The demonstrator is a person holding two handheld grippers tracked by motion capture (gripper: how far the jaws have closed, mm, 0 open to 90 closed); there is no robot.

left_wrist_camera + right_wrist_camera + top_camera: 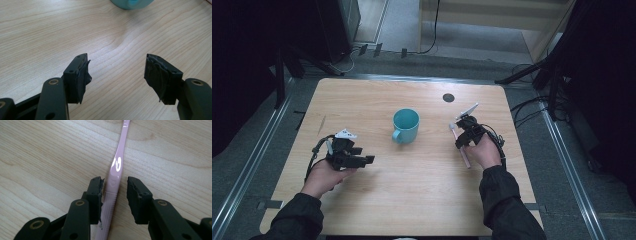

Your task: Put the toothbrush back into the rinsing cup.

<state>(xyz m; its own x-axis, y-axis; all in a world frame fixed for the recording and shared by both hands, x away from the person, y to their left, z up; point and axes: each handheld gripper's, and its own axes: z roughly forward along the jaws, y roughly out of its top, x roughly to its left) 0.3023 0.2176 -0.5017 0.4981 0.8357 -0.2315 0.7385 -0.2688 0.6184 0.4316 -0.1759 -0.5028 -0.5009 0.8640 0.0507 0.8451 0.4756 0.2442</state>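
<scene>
Right gripper (114, 185) straddles the pink toothbrush (116, 167) lying flat on the table (50, 157); one pad touches, the other stands just off, so nothing's clamped. Brush head's cut off up top. Left gripper (116, 68) gapes empty, with the teal mug (405, 125) between the hands.

From my remote seat I see a light wooden table (412, 190) with a round dark hole (448, 97) near its far edge, flanked by metal floor rails (242, 175). Grey floor (402, 30) lies beyond, crossed by black cables (427, 47). Dark curtains (242, 60) close both sides.
</scene>
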